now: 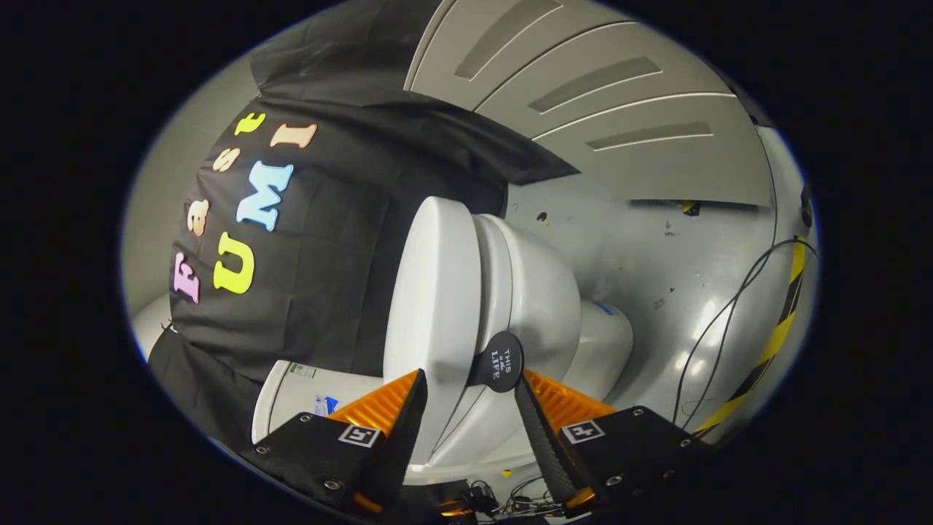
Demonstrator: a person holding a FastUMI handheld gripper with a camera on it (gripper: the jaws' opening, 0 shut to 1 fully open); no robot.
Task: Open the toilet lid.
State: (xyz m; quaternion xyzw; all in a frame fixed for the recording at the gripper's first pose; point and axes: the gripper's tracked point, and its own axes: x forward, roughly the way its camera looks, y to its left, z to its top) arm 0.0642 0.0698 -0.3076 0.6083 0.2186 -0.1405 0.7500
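A white toilet stands just ahead of me and appears turned on its side in the tilted gripper view. Its lid (434, 292) lies down on the seat (496, 270), over the bowl (547, 292). A round black tab (497, 361) sticks out at the lid's front edge. My gripper (470, 380) is open, its fingers spread to either side of that edge. One finger (408, 408) overlaps the lid's top face, the other (536, 423) sits right beside the tab. Whether either finger touches is unclear.
The white cistern (306, 397) sits behind the lid, against the black cloth wall (328, 277). The toilet's pedestal (605, 343) rests on a grey floor (656, 270). Thin cables (729, 313) and yellow-black tape (780, 328) run along the floor's far side. Grey wall panels (583, 87) stand beyond.
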